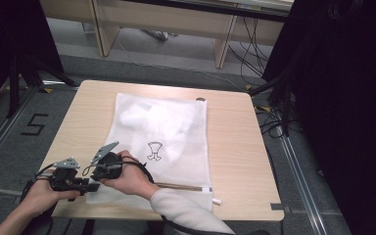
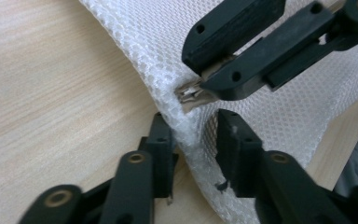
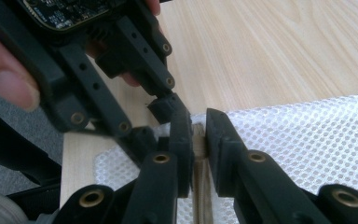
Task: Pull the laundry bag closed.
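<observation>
A white mesh bag (image 1: 161, 132) lies flat on the wooden table (image 1: 235, 147), its zipper (image 1: 181, 186) running along the near edge. At the bag's near left corner my right gripper (image 1: 97, 175) is shut on the metal zipper pull (image 2: 190, 94); in the right gripper view its jaws (image 3: 198, 126) stand close together over the tan zipper tape. My left gripper (image 1: 94, 186) comes in from the left just beneath it. Its jaws (image 2: 196, 140) pinch the bunched mesh of that corner (image 2: 193, 144), right below the pull.
Something white and crumpled (image 1: 147, 115) shows inside the bag's far half, and a small black drawing (image 1: 154, 151) marks its middle. Black stands (image 1: 17, 73) (image 1: 281, 93) and cables (image 1: 252, 49) sit on the floor beyond the table's far corners.
</observation>
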Tool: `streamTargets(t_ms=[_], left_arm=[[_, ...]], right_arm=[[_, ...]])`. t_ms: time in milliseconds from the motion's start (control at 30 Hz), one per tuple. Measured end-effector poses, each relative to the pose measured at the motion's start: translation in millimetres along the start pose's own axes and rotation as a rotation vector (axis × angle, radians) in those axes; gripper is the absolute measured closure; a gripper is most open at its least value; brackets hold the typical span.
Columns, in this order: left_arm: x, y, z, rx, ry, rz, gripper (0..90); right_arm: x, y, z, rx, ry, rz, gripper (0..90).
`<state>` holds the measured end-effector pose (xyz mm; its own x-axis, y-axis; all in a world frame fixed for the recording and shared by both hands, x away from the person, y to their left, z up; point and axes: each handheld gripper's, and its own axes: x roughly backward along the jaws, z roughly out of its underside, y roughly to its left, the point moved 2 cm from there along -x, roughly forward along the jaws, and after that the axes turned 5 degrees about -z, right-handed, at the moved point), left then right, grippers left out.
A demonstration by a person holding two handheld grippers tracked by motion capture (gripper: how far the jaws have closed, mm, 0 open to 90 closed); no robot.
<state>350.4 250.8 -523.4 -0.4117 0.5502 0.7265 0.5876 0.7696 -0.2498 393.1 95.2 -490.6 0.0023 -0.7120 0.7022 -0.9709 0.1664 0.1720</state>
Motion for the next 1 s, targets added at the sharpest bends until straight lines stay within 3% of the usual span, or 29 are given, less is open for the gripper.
streamTargets(t_ms=[200, 233, 333, 567, 633, 767, 800, 1000], left_arm=[[1.5, -1.7, -0.9, 0.026, 0.005, 0.015, 81.4], [2.0, -1.4, -1.5, 0.026, 0.009, 0.025, 81.4], [2.8, -1.8, -2.6, 0.055, 0.003, 0.033, 83.8], [5.4, -2.2, -3.4, 0.097, -0.011, 0.039, 85.1], [5.8, -2.3, -3.5, 0.105, -0.016, 0.042, 85.3], [6.7, -2.7, -3.8, 0.104, -0.021, 0.044, 85.4], [7.1, -3.1, -4.0, 0.100, -0.022, 0.039, 85.4], [8.9, -4.8, -5.2, 0.089, -0.040, 0.031, 85.5]], right_arm=[[2.3, 0.3, 1.9, -0.009, 0.005, -0.003, 82.1], [3.4, -1.2, 2.2, 0.008, 0.009, 0.001, 82.1], [6.4, -0.2, 5.0, -0.012, 0.008, -0.003, 82.1], [9.3, -1.7, 9.0, 0.022, 0.029, 0.015, 82.3], [9.9, 1.0, 9.2, -0.001, 0.023, -0.001, 82.4], [11.4, -0.3, 11.1, 0.027, 0.040, 0.018, 82.4], [11.6, 1.3, 11.4, 0.017, 0.033, 0.004, 82.4], [16.3, 0.0, 18.5, 0.017, 0.055, 0.020, 82.5]])
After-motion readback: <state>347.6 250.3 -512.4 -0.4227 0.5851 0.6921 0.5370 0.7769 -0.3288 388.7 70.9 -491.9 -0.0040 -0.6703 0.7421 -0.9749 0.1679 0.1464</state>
